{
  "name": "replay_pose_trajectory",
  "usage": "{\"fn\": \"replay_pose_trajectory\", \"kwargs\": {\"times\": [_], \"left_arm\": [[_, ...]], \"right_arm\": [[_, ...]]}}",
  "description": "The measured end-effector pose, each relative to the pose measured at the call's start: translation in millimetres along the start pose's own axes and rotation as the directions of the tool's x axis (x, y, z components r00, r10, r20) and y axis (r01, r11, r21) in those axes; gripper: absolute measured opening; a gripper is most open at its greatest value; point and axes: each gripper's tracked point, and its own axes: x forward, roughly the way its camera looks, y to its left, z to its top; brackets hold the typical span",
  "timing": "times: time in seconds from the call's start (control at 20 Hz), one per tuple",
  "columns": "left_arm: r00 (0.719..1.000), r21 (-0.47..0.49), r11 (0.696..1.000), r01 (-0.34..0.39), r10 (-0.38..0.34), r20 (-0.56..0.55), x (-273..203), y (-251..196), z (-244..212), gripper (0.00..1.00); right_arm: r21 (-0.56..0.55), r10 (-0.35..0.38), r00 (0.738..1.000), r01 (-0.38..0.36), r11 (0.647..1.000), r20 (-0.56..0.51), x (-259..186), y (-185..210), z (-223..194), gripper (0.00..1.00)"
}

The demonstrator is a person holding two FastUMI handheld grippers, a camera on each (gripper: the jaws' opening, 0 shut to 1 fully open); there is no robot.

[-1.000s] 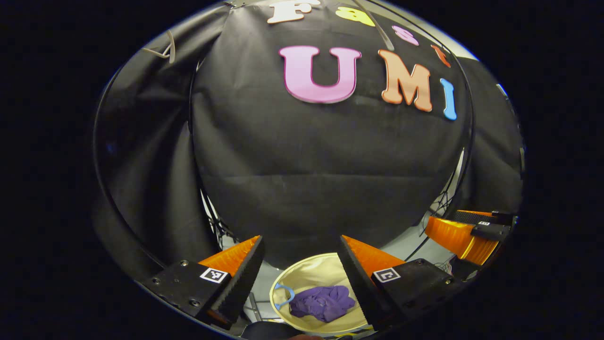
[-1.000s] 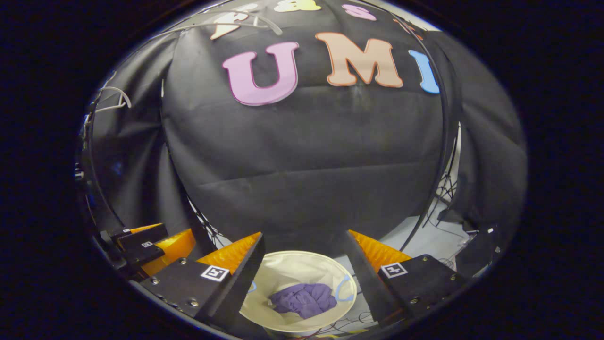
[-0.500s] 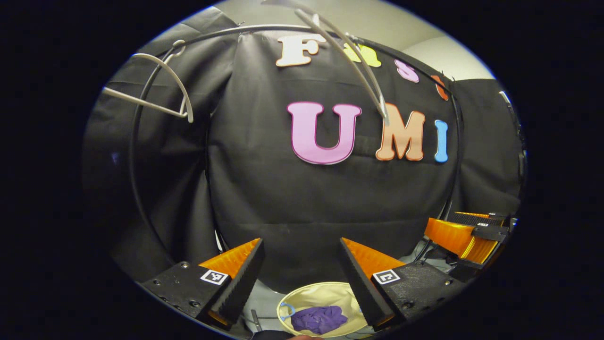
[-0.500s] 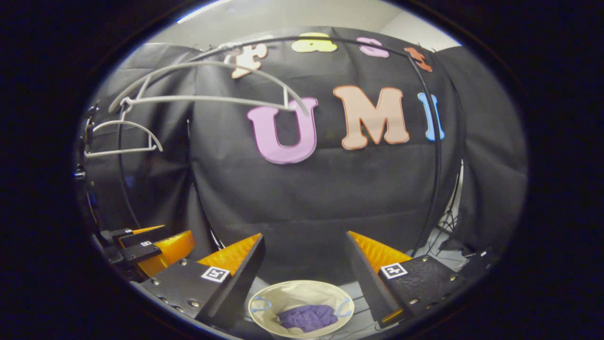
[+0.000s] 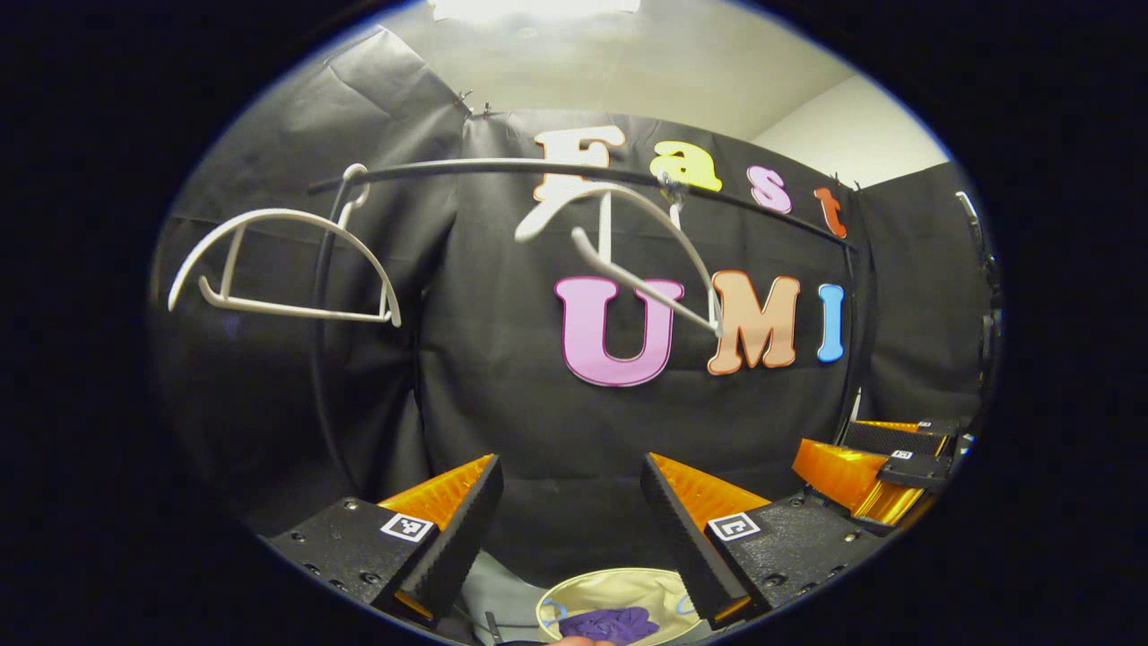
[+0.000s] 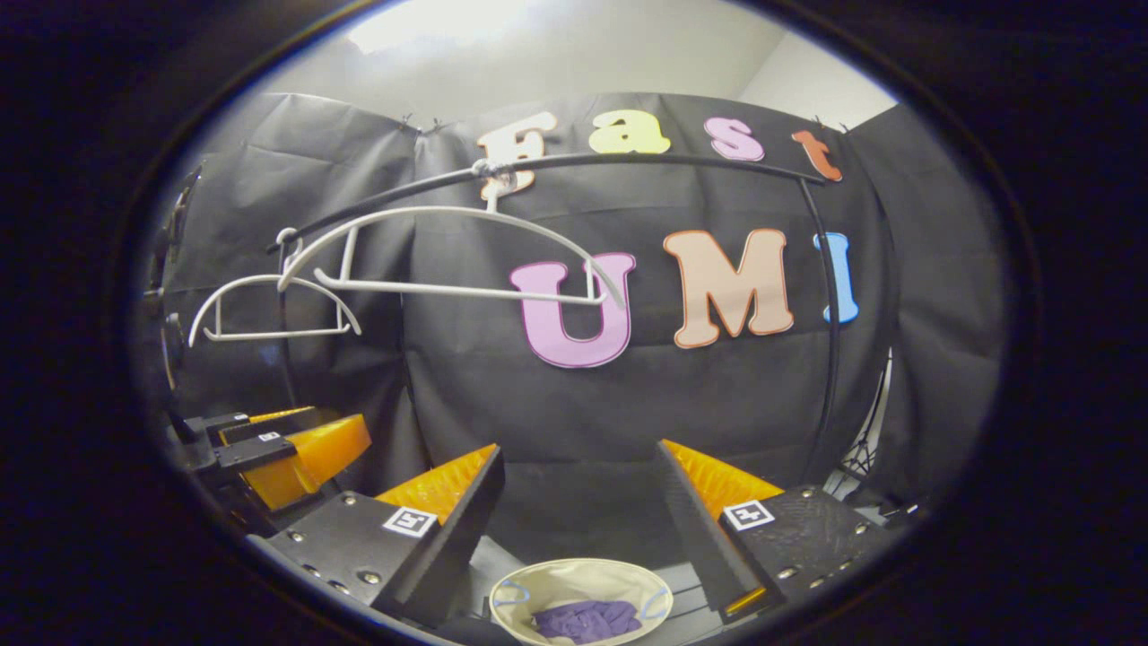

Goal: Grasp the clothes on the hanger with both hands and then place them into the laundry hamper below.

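A crumpled purple garment (image 5: 610,622) (image 6: 586,619) lies inside a round cream laundry hamper (image 5: 599,588) (image 6: 574,579) on the floor far below. Two bare white hangers hang from the black rail (image 5: 502,168) (image 6: 646,160): the near hanger (image 5: 628,256) (image 6: 457,251) and the far hanger (image 5: 282,265) (image 6: 269,309). My left gripper (image 5: 569,516) is open and holds nothing. My right gripper (image 6: 578,511) is open too, with nothing between its fingers. In the left gripper view the right gripper (image 5: 874,458) shows at the right edge; in the right gripper view the left gripper (image 6: 278,449) shows at the left edge.
The curved black rack post (image 6: 834,341) runs down at the right, with a stand and cables at its foot. Black cloth walls close the booth behind. A light ceiling (image 5: 628,54) shows above.
Both grippers have risen and tilted upward, staying open. The hamper with the purple garment has dropped to the bottom edge, and the rail and both bare hangers have come into view.
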Motion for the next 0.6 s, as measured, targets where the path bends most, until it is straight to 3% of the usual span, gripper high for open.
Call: {"fn": "replay_pose_trajectory", "kwargs": {"times": [0.2,0.25,0.35,0.6], "left_arm": [[0.999,-0.004,1.000,0.021,-0.021,0.044,-16,-11,27,0.92],[0.999,0.003,1.000,0.027,-0.027,0.042,-17,-14,29,0.92],[0.999,0.014,0.999,0.050,-0.050,0.021,-20,-26,27,0.92],[0.997,0.013,0.998,0.064,-0.064,0.044,-30,-39,38,0.92]], "right_arm": [[0.020,0.005,0.999,-0.006,1.000,0.043,-18,-7,26,0.96],[0.026,0.007,0.999,-0.008,1.000,0.048,-23,-8,30,1.00],[0.034,0.009,0.998,-0.011,0.999,0.058,-30,-13,38,0.96],[0.026,0.007,0.996,-0.010,1.000,0.084,-48,-21,49,1.00]]}}
